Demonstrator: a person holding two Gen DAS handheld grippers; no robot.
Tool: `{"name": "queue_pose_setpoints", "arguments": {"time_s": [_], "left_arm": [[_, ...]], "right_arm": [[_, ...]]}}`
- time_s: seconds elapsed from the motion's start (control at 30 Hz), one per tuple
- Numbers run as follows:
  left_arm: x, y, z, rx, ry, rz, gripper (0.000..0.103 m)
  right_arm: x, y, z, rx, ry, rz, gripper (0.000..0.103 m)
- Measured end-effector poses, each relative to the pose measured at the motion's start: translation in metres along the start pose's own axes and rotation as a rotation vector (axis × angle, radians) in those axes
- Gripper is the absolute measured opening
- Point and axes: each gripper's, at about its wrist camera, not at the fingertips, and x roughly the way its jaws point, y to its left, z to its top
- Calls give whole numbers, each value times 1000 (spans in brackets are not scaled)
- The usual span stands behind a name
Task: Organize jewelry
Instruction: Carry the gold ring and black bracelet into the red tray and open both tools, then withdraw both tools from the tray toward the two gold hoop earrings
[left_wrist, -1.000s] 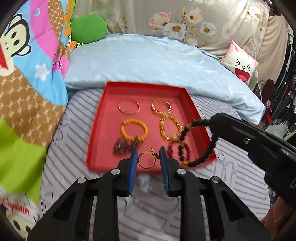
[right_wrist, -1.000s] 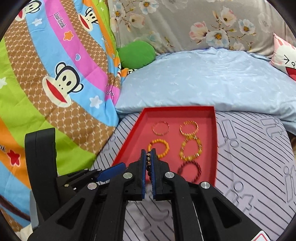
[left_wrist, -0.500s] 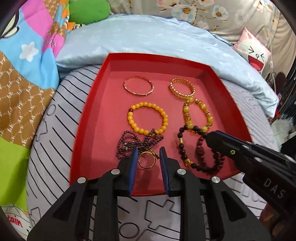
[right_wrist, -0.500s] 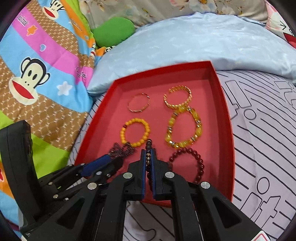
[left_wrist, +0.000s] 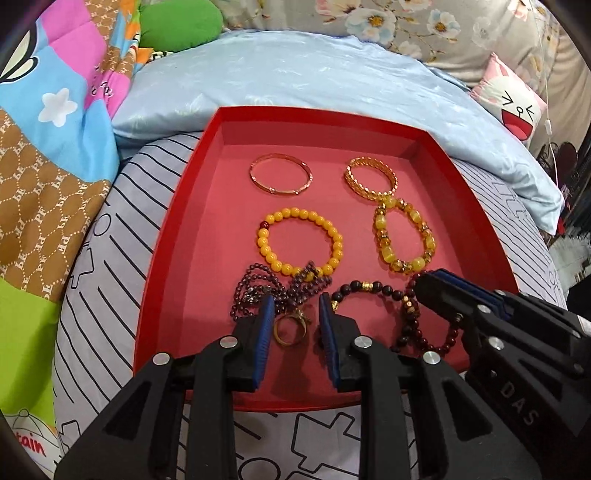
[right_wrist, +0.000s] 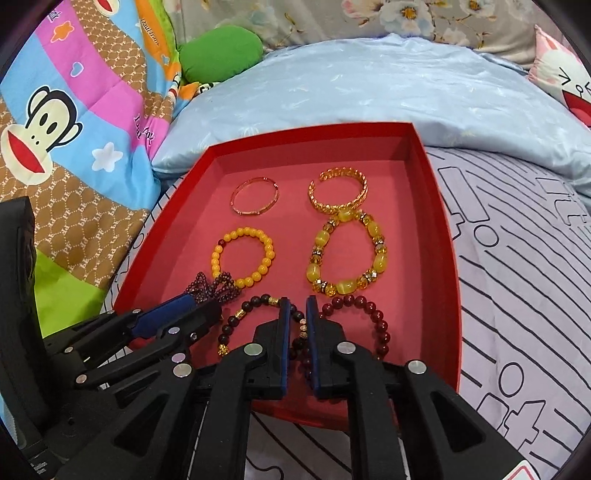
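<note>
both hands have dropped to the red tray (left_wrist: 177, 236) on the bed. the right gripper (right_wrist: 295, 321) has just been parting its narrow fingers, laying the dark bead bracelet (right_wrist: 255, 301) beside the maroon one; the left gripper (left_wrist: 295, 314), fingers slightly apart and just widened, straddles the gold ring (left_wrist: 290, 332). next, i'd say: lift clear.

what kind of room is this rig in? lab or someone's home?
Looks like a home bedroom, with the work done on a bed. The red tray of bracelets sits on a striped bedsheet, with a light blue pillow behind it, a cartoon monkey quilt beside it and a floral fabric backdrop.
</note>
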Motion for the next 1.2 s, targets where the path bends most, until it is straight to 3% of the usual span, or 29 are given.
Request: {"name": "queue_pose_setpoints", "arguments": {"time_s": [0.07, 0.37, 0.77, 0.97, 1.2], "left_arm": [[0, 0, 1, -11, 0, 11, 36], [-4, 4, 4, -45, -14, 59, 56], [-29, -8, -7, -33, -31, 62, 56], [-53, -20, -22, -4, -59, 88, 58], [-77, -30, -41, 0, -60, 69, 58]], "right_arm": [[-4, 1, -1, -1, -7, 2, 17], [-17, 2, -6, -1, -27, 1, 20], [-50, 2, -21, 1, -56, -4, 22], [-71, 1, -37, 7, -64, -4, 22], [-99, 3, -57, 1, -78, -6, 22]]}}
